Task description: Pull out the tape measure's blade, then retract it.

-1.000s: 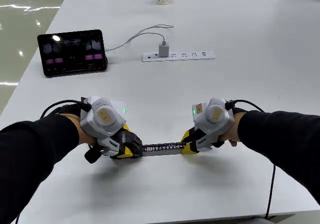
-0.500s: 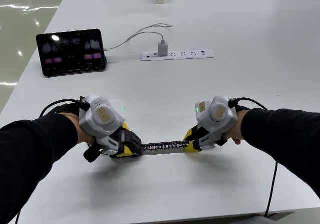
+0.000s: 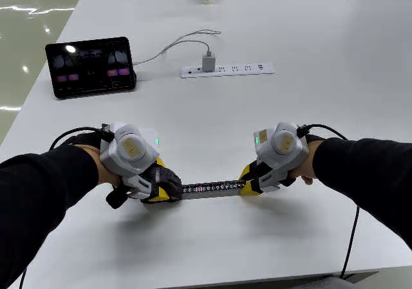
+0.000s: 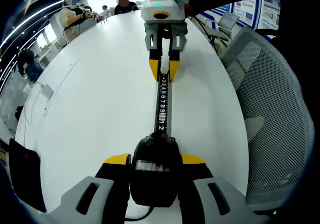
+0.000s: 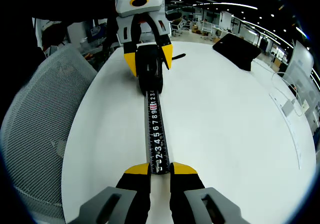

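Left tool [image 4: 155, 160] holds case [image 4: 154, 179], right tool [image 5: 160, 169] blade [image 5: 154, 129], near table [image 3: 257, 237] edge.

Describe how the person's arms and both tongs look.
Black long sleeves cover both arms. The left tongs and right tongs have rounded light-grey housings, each with a tan round patch and green light, dark jaws tipped yellow, and a black cable trailing back.

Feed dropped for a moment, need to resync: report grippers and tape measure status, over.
Left gripper shut on tape measure case. Right gripper shut on blade tip, blade partly out along table. Nothing in the way.
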The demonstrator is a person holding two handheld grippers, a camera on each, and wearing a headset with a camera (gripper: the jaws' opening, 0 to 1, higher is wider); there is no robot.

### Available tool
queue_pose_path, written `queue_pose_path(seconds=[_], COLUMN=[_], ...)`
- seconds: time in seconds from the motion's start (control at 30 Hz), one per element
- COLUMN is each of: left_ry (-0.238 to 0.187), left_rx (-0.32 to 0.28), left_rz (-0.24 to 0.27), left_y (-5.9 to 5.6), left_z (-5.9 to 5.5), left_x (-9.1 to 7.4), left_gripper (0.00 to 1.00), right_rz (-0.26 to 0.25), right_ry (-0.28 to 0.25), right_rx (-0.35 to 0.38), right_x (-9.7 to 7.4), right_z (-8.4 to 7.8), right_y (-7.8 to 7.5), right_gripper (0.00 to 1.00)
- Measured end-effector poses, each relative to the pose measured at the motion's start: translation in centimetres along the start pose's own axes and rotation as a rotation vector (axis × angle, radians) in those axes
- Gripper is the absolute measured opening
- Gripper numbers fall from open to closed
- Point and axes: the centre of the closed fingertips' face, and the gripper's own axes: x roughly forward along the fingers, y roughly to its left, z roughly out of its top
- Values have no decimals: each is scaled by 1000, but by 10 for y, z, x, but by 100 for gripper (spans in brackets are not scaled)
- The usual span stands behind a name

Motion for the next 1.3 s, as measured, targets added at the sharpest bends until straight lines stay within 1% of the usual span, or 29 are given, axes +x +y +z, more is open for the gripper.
queue_pose_path(seconds=[0.3, 0.5, 1.3], left_ry=[8, 8, 11], left_rx=[15, 13, 14], left_rz=[3, 1, 0], left_y=[0, 2, 4], left_z=[0, -2, -3], left_x=[0, 1, 2], left_gripper=[31, 31, 31], right_rz=[-1, -1, -4], right_ry=[5, 8, 18], right_rx=[5, 7, 19], right_x=[-4, -6, -15], right_z=[-6, -8, -21], right_y=[-2, -2, -4], right_gripper=[10, 10, 10])
